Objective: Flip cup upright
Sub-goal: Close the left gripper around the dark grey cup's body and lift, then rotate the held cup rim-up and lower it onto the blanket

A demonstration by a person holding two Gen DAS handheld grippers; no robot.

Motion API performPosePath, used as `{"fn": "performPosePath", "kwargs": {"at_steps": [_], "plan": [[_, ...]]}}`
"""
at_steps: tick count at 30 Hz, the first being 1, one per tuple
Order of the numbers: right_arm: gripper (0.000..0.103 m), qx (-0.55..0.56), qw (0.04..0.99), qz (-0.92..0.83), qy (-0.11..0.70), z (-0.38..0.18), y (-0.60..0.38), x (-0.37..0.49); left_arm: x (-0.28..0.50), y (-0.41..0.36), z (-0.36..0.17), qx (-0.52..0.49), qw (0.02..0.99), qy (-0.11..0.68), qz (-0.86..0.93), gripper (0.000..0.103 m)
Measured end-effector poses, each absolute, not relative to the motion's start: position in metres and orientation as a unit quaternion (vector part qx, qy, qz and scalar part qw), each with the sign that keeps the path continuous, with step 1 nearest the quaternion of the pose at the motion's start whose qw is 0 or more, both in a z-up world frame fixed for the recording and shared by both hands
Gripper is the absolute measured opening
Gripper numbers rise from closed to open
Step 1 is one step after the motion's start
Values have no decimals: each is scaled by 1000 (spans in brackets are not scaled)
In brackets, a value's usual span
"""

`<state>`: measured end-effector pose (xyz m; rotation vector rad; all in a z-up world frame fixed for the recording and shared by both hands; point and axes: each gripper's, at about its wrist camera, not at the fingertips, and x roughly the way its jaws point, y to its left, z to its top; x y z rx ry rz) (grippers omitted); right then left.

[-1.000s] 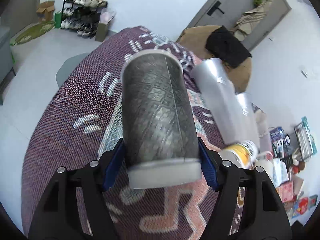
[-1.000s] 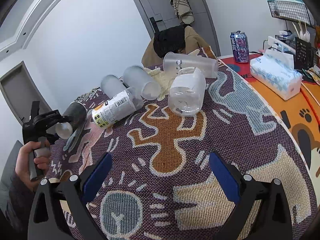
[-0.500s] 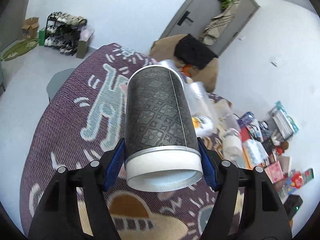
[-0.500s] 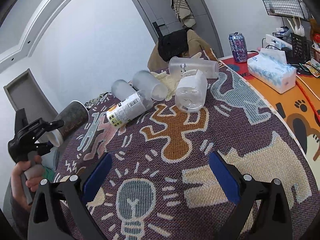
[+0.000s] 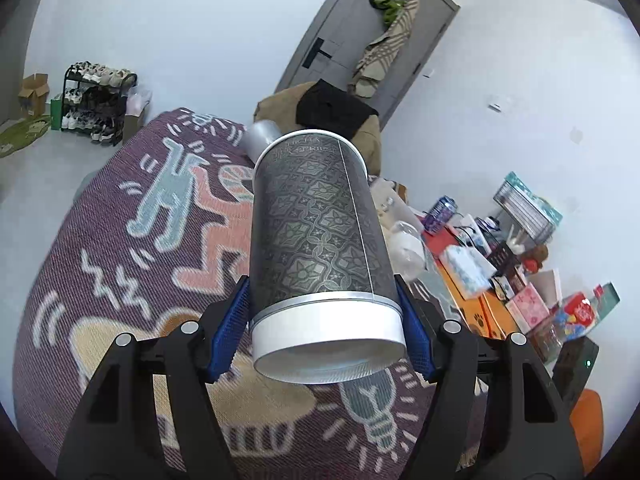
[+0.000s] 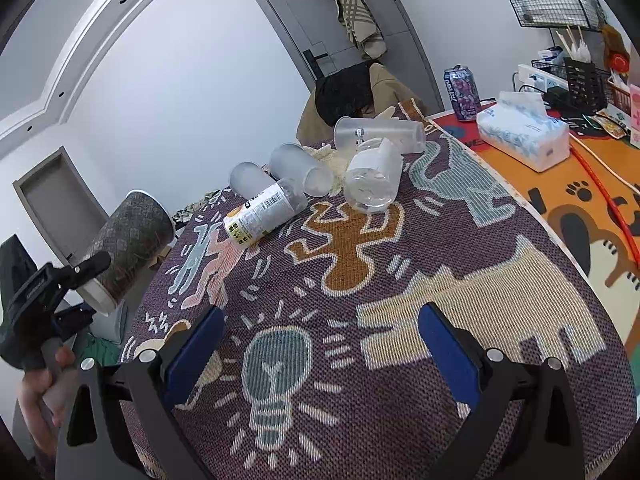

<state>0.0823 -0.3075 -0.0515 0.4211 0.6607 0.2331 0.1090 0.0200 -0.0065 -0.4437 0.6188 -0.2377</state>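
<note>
My left gripper (image 5: 324, 332) is shut on a dark patterned paper cup (image 5: 320, 232) with a white base, gripped near the base. The cup is held in the air above the left edge of the patterned cloth (image 5: 120, 264), tilted with its rim up and away. In the right wrist view the same cup (image 6: 128, 240) and left gripper (image 6: 76, 284) hang off the cloth's left side. My right gripper (image 6: 320, 352) is open and empty above the near part of the cloth (image 6: 460, 272).
Several clear cups and bottles lie on their sides at the far end: a labelled bottle (image 6: 264, 212), a frosted cup (image 6: 300, 168), a clear jar (image 6: 372, 180), a long clear cup (image 6: 380, 132). A tissue pack (image 6: 524, 136) and a can (image 6: 462, 88) sit at the right.
My left gripper has lifted the dark cup off the cloth and tipped its rim upward, moving back toward the near left edge. The right gripper stays open, drawn back a little.
</note>
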Motion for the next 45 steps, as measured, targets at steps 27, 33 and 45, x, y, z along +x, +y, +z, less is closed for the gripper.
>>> {"fn": "performPosePath", "kwargs": {"at_steps": [27,33,45], "plan": [[95,232,904,110,343,-70,-326,62,107,-60,-107,-238,837,458,-180,77],[95,240,897,127,348,-70,-319,70,104,-50,-100,-247,839,447,-186,91],[95,260,853,217,398,-64,-278,115,96,-5,-69,-253,870,397,-146,97]]}}
